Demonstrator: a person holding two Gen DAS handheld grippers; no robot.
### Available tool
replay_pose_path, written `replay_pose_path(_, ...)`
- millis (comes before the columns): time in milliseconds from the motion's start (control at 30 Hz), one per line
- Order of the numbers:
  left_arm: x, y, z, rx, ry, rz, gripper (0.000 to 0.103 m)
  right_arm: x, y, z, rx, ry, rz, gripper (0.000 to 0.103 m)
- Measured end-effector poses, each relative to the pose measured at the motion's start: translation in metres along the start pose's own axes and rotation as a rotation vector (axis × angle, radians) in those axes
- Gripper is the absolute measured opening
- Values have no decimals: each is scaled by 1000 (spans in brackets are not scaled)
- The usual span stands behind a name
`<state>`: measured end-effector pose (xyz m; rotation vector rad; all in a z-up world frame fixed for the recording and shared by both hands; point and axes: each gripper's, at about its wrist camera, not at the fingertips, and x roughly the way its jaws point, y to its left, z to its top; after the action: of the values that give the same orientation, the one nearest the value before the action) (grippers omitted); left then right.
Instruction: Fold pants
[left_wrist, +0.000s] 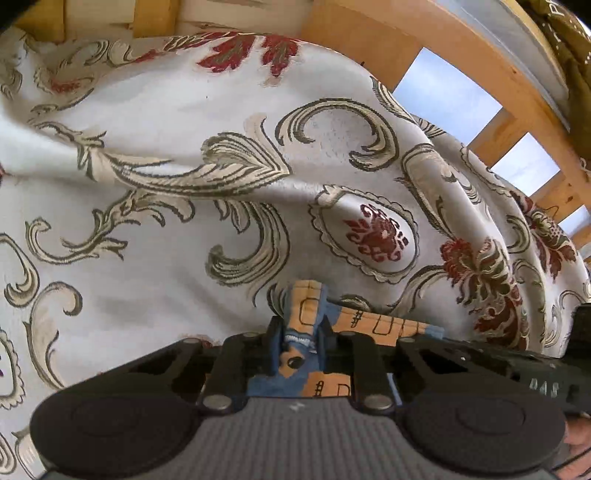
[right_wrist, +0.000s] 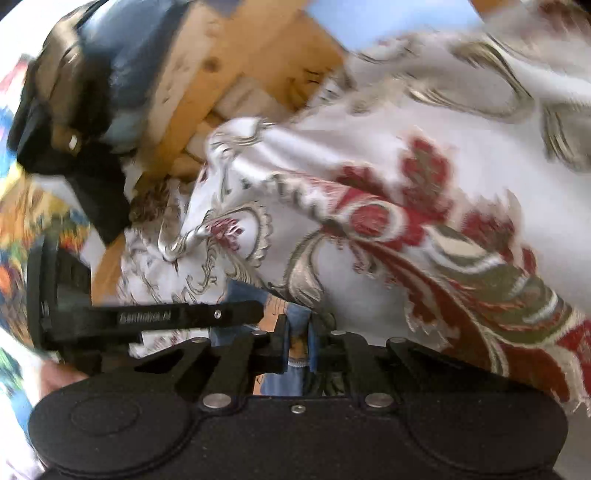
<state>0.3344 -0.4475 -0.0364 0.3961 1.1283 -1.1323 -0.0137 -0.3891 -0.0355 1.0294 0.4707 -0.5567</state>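
The pants (left_wrist: 308, 306) are blue with orange patches and black line drawings. In the left wrist view my left gripper (left_wrist: 301, 334) is shut on a bunched edge of them, and a strip of the cloth trails off to the right over the bedspread. In the right wrist view my right gripper (right_wrist: 298, 341) is shut on another blue and orange part of the pants (right_wrist: 295, 317). The other gripper (right_wrist: 155, 317) shows as a black bar just left of it. Most of the garment is hidden under the gripper bodies.
A white bedspread (left_wrist: 166, 184) with beige scrolls and red flowers lies rumpled under both grippers. A wooden slatted frame (left_wrist: 509, 122) runs along its far edge. Dark bags or cloth (right_wrist: 74, 92) and colourful fabric (right_wrist: 33, 229) sit at the left of the blurred right wrist view.
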Motion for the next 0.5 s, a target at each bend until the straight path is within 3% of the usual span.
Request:
replay_pose_path(100, 10, 0, -1, -49, 1, 21, 32, 11, -7, -2, 21, 47, -52, 10)
replay_pose_path(167, 10, -2, -1, -71, -5, 43, 45, 15, -14, -1, 75, 64, -45, 12)
replay_pose_path(233, -2, 4, 0, -83, -13, 106, 66, 17, -15, -1, 88, 71, -40, 17)
replay_pose_path(333, -22, 5, 0, -111, -49, 132, 67, 16, -17, -3, 135, 81, -9, 32)
replay_pose_path(500, -53, -3, -14, -132, -84, 76, 68, 13, -12, -8, 131, 93, -29, 33)
